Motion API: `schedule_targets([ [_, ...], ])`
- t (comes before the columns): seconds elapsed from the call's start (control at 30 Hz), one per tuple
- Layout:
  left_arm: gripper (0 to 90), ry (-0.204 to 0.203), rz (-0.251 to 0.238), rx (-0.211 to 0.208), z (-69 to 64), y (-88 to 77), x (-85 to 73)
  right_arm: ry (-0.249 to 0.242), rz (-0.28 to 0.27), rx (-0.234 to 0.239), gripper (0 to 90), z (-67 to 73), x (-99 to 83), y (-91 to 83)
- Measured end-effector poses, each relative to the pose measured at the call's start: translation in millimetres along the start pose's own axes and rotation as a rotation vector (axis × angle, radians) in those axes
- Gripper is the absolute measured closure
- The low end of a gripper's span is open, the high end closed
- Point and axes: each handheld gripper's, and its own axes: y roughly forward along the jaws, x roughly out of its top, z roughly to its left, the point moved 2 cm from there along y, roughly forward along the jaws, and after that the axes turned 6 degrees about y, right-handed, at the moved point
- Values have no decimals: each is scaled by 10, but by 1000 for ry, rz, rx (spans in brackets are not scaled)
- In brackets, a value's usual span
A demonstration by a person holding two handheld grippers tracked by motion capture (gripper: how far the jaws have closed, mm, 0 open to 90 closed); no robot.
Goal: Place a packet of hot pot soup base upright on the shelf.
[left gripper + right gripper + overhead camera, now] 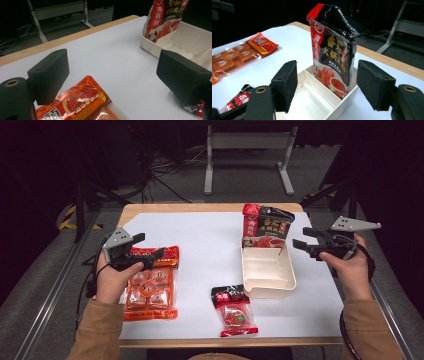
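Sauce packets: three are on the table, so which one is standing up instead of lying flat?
The red-and-black packet stands upright in the far compartment of the white tray. The orange packet and the small red packet both lie flat on the table.

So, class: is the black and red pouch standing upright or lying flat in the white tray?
Upright: the pouch stands in the tray's narrow end compartment.

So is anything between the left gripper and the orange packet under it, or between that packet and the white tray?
Nothing visible. The left gripper hovers open over the orange packet, and bare table lies between the packet and the white tray.
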Motion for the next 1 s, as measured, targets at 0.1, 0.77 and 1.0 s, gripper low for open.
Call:
schedule_targets([
  [0.1,121,14,12,2,4,-8,0,8,-8,4,331,42,-47,-47],
  [0.77,137,41,70,14,132,-78,-80,34,1,0,318,52,-305,-132],
  [1.0,149,55,76,32,303,-89,-189,36,5,14,314,5,-363,-97],
])
